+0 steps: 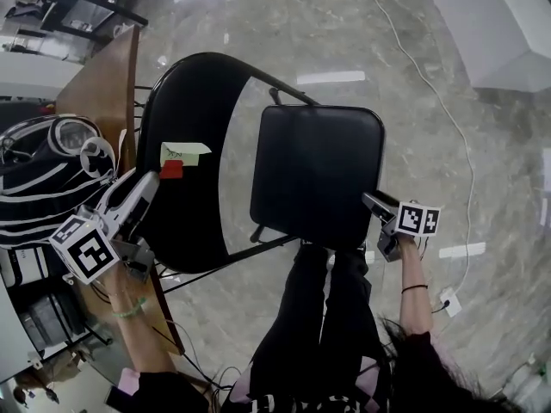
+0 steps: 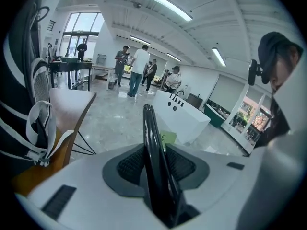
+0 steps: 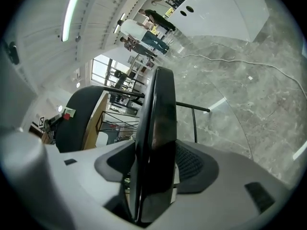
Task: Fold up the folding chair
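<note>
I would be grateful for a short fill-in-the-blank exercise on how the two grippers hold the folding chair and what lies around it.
1. The left gripper has its fingers shut on the chair's ____.
2. The right gripper has its fingers shut on the edge of the ____.
3. Just under the pale green note in the head view sits a ____ tag.
4. A white ____ trails across the marble floor.
Missing words: backrest; seat; red; cable.
</note>
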Motion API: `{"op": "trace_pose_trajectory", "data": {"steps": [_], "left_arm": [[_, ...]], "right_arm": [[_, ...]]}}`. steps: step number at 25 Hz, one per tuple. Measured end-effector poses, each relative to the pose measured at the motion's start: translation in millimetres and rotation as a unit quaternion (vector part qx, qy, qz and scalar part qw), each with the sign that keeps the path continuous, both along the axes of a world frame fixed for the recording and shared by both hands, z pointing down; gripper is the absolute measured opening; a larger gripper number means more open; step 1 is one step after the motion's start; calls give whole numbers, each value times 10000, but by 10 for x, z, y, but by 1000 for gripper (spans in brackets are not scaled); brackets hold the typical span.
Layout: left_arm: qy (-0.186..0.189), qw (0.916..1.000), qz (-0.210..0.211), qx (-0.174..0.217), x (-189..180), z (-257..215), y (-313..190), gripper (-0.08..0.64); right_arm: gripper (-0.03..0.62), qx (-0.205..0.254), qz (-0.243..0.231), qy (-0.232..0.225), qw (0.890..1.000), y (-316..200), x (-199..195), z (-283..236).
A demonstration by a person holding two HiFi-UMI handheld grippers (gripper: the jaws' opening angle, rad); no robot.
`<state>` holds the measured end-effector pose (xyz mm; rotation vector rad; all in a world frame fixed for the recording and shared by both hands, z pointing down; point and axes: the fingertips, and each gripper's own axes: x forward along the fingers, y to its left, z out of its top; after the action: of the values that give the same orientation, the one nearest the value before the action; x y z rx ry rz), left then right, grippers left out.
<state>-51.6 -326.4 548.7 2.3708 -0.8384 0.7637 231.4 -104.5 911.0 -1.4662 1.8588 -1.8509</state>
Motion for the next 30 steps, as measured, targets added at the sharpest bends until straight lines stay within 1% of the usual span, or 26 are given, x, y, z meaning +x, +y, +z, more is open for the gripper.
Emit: {"op": "trace_pose_trajectory", "data": {"steps": [4,8,9,11,13,16,19,21,24,26,28,30], "left_arm": [[49,10000,17,-3,71,-267,52,137],[-207,9997,-18,159,60,-455,86,137],[-207,9997,-25,147,36,-515,96,137],[-79,9999,-16,96,0,-651,101,137],[83,9999,28,107,-63,-773,65,137],[149,9998,76,99,-173,-892,16,137],[231,9997,80,87,-300,-963,-63,137],[186,9998,60,106,-378,-1017,-93,137],[25,9998,-17,175,-381,-1076,-81,137],[115,9998,-60,117,-359,-1124,-76,137],[339,9993,-131,9,-354,-1180,-86,133],[482,9986,-201,-52,-376,-1230,-100,129]], "right_arm": [[273,179,-52,-58,9998,-118,-180,-435],[268,238,-368,113,9990,-251,-409,-783],[268,224,-454,180,9986,-282,-483,-873],[268,222,-602,282,9975,-363,-626,-1076],[268,242,-651,248,9973,-475,-801,-1316],[268,251,-745,226,9967,-622,-1110,-1591],[268,389,-878,250,9951,-859,-1421,-1793],[268,459,-1004,275,9935,-973,-1619,-1921],[268,531,-1149,236,9917,-1051,-1768,-2093],[268,559,-1226,250,9906,-1077,-1820,-2185],[268,582,-1294,261,9895,-1122,-1881,-2273],[268,607,-1391,278,9880,-1190,-1989,-2355]]}}
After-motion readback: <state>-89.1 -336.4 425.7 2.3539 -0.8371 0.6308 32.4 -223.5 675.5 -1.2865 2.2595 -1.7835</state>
